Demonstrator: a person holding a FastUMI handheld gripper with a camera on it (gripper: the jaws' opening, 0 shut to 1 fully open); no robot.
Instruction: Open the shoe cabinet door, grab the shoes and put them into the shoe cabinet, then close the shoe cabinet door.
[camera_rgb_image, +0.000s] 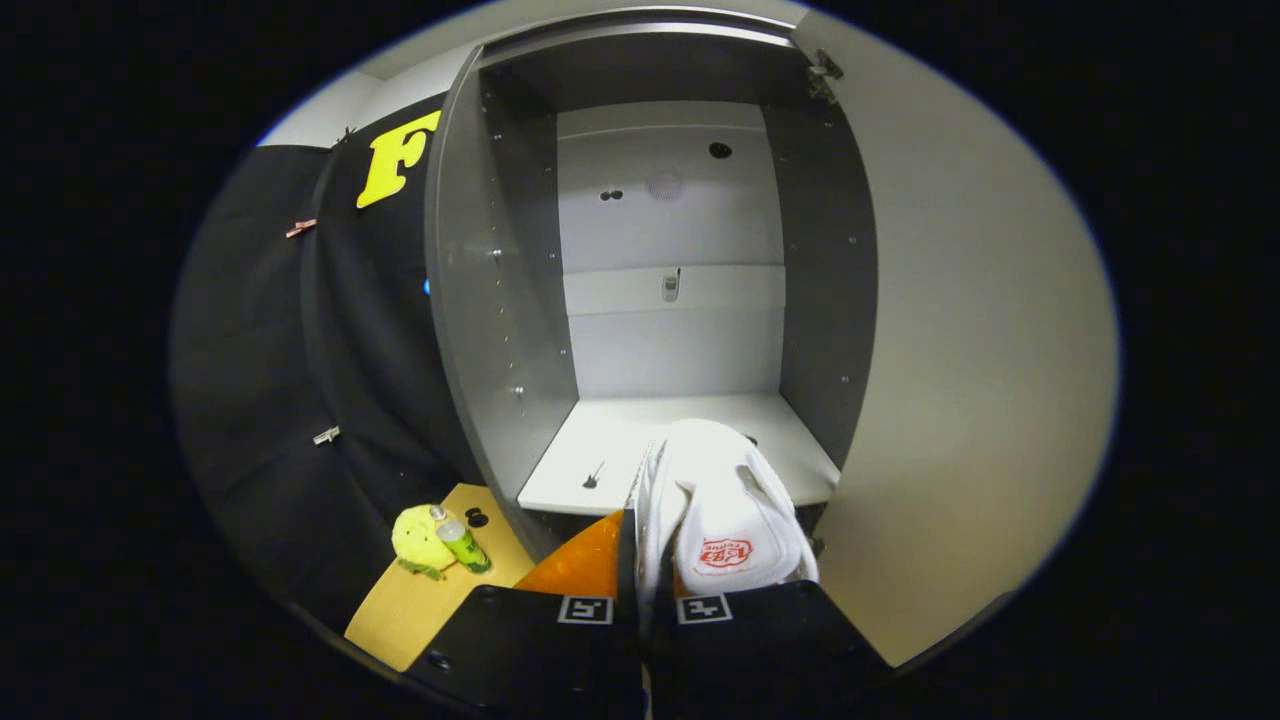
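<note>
At the lower centre of the frame: we see the gripper (645, 600) pinching the white fabric shoe with a red printed insole mark (722, 510) by its side wall, fingers pressed near together on it.
Shoe position: its toe reaches over the front lip of the white shelf board (600, 445), inside the open grey shoe cabinet (500, 300).
Step in hand: placing; we judge the shoe should go further in and level before release.
Door: the pale cabinet door (960, 330) stands swung wide, right of frame.
Surface: bare, flat shelf with a small dark mark.
Room: lower left, a tan board (420, 600) carries a yellow plush toy (418, 540) beside a small green can (462, 545).
</note>
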